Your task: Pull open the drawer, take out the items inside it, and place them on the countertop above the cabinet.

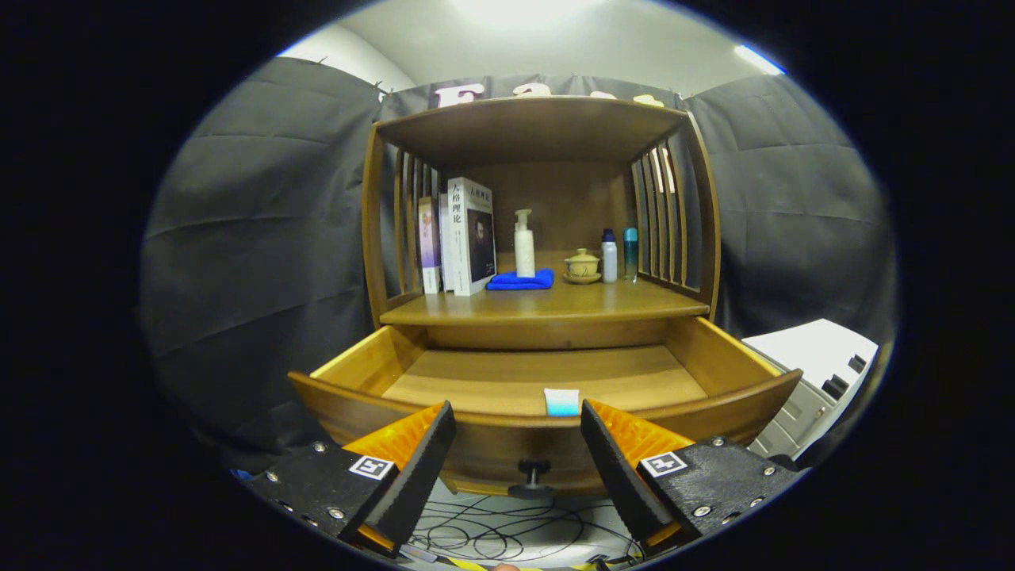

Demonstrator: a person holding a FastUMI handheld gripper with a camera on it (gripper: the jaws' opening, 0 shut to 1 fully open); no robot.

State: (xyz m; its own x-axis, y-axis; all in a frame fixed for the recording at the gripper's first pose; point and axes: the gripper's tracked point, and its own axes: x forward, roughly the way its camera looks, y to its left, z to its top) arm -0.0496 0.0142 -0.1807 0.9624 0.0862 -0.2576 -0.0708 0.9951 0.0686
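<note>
My jaws (517,432) stand spread wide with nothing between them, held in front of the pulled-out drawer (547,432). Below them, on the pale floor, lies a tangle of dark cables (507,533). The drawer's curved front panel crosses the gap between my fingers, and its small dark knob (533,478) hangs under that panel, just ahead of me and midway between the fingertips.

Over the front rim, the drawer floor is bare wood except for one small white and blue item (561,401), lying close behind the front panel, between the lines of my two fingers. The drawer's side walls flare out left and right, leaving open room above the whole tray.

Beyond it, the worktop (634,305) of the cabinet (539,127) carries a row of things set well back: upright books (468,236) at the left, then a white pump bottle (524,244) standing on a folded blue cloth (520,280), a lidded tea cup on a saucer (582,266), a white bottle with a dark cap (608,256) and a teal bottle (630,254) just beside it. The worktop's front strip is free wood. Slatted sides and a roof board enclose this space.

Black cloth walls hang behind, and a white and grey unit (817,373) stands off to the right.
</note>
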